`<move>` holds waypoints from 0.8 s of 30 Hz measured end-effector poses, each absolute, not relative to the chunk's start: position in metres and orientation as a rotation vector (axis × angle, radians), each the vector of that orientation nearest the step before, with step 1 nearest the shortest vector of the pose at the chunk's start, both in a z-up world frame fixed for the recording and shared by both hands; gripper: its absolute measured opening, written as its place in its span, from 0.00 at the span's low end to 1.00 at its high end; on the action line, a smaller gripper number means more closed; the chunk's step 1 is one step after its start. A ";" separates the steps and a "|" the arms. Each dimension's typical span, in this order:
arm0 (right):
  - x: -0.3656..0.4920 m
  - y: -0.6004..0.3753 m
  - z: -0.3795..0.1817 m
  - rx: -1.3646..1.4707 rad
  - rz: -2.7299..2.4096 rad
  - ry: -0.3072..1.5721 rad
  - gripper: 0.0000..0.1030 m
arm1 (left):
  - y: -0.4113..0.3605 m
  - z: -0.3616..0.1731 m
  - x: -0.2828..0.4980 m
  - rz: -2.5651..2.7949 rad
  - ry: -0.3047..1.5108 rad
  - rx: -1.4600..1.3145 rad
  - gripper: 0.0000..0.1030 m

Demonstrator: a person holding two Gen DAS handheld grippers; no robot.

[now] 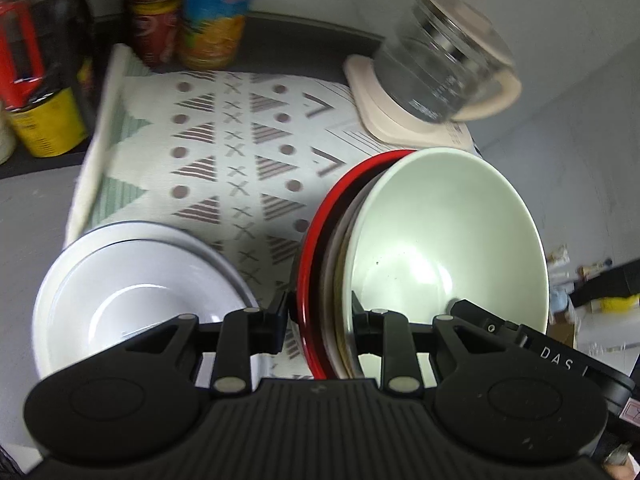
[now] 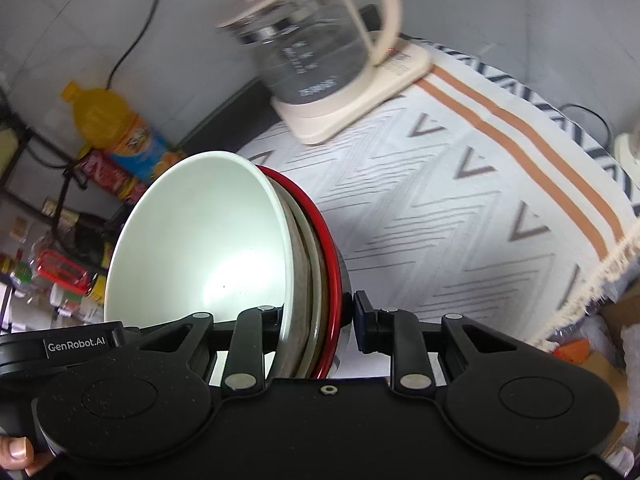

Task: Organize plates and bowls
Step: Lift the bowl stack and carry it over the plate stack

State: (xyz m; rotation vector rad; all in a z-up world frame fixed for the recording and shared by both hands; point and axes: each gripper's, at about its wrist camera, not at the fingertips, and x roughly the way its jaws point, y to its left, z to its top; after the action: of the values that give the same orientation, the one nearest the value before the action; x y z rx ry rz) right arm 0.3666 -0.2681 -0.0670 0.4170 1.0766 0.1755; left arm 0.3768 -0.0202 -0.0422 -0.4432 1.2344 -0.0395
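Above a bench (image 2: 460, 216) draped in a patterned cloth, my left tongs (image 1: 320, 320) and right tongs (image 2: 316, 320) each clamp the rim of a tilted stack: pale green bowl (image 1: 448, 232) nested in a speckled plate (image 2: 306, 264) and a red plate (image 1: 316, 240). "GenRobot.AI" reads on the other tool's body in the right view; "DAS" in the left. A white bowl (image 1: 132, 280) sits alongside; a glass kettle (image 2: 316, 44) stands behind.
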 end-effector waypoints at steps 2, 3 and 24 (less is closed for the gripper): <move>0.369 -0.259 -0.064 0.402 0.204 1.078 0.25 | -0.011 -0.040 0.371 -0.012 1.226 -0.459 0.26; 0.369 -0.255 -0.063 0.396 0.217 1.080 0.25 | -0.006 -0.039 0.368 0.000 1.221 -0.466 0.26; 0.370 -0.162 -0.055 0.270 0.443 1.140 0.25 | 0.080 -0.036 0.307 0.211 1.170 -0.579 0.26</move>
State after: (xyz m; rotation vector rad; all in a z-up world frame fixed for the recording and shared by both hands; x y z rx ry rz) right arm 0.3704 -0.1623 -0.0549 0.2702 1.1400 0.4428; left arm 0.3067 0.0801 -0.0356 -0.5793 1.1697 0.2114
